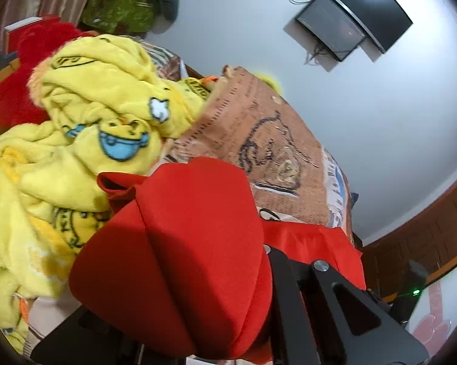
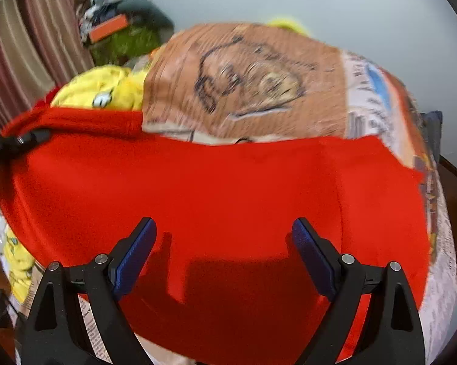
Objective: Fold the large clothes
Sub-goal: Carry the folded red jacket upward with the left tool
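Note:
A large red garment (image 2: 228, 188) lies spread over the bed's brown printed cover (image 2: 252, 70). My right gripper (image 2: 224, 237) hovers just above its near part, the blue pads (image 2: 134, 258) wide apart with only flat cloth below them. My left gripper (image 1: 259, 261) is shut on a bunched edge of the red garment (image 1: 173, 243), which is lifted and drapes over its fingers, hiding the tips. The right wrist view shows that left gripper (image 2: 15, 144) at the far left, pinching the garment's raised corner.
A crumpled yellow cartoon blanket (image 1: 85, 127) is heaped on the bed's left side, with a red plush (image 1: 12, 97) behind it. A green bag (image 1: 119, 9) and striped curtain (image 2: 25, 45) stand at the back. Two dark screens (image 1: 359, 9) hang on the wall.

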`<state>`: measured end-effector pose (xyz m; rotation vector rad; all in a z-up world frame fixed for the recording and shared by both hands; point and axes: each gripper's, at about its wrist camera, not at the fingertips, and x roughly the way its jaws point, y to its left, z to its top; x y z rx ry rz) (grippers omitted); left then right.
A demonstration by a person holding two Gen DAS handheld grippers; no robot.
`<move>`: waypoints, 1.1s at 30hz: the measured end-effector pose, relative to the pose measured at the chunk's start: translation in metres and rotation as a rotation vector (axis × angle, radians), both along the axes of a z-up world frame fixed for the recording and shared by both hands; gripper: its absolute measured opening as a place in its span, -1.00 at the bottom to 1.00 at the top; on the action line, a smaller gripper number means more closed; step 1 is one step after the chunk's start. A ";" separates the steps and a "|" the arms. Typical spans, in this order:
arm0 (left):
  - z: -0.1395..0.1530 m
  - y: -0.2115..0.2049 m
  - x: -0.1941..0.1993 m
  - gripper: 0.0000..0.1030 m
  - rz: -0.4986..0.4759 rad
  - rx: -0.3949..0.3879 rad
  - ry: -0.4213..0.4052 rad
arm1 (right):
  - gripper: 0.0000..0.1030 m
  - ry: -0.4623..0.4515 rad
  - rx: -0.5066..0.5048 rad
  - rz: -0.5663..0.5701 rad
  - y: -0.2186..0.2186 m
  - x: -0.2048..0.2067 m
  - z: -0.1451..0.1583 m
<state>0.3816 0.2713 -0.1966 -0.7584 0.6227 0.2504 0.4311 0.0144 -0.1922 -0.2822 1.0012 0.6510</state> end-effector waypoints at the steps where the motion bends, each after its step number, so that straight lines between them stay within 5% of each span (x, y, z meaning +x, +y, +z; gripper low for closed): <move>1: -0.001 0.002 -0.002 -0.90 0.006 0.004 0.007 | 0.73 0.012 -0.013 0.009 0.003 0.000 -0.006; 4: -0.010 0.006 -0.002 -0.90 0.017 0.020 0.046 | 0.74 0.019 -0.054 0.036 0.012 -0.006 -0.026; 9: -0.030 0.004 0.014 -0.90 0.026 -0.074 0.085 | 0.79 -0.047 -0.102 0.079 0.018 -0.018 -0.030; 16: 0.002 -0.026 0.058 -0.91 -0.028 -0.041 0.072 | 0.78 0.006 0.012 0.035 -0.014 -0.010 -0.011; 26: 0.073 -0.135 0.153 -0.91 -0.179 0.140 0.037 | 0.78 0.005 0.097 -0.191 -0.130 0.014 0.008; 33: 0.095 -0.274 0.173 -0.91 -0.438 0.377 -0.065 | 0.78 0.033 0.152 -0.301 -0.191 0.019 0.009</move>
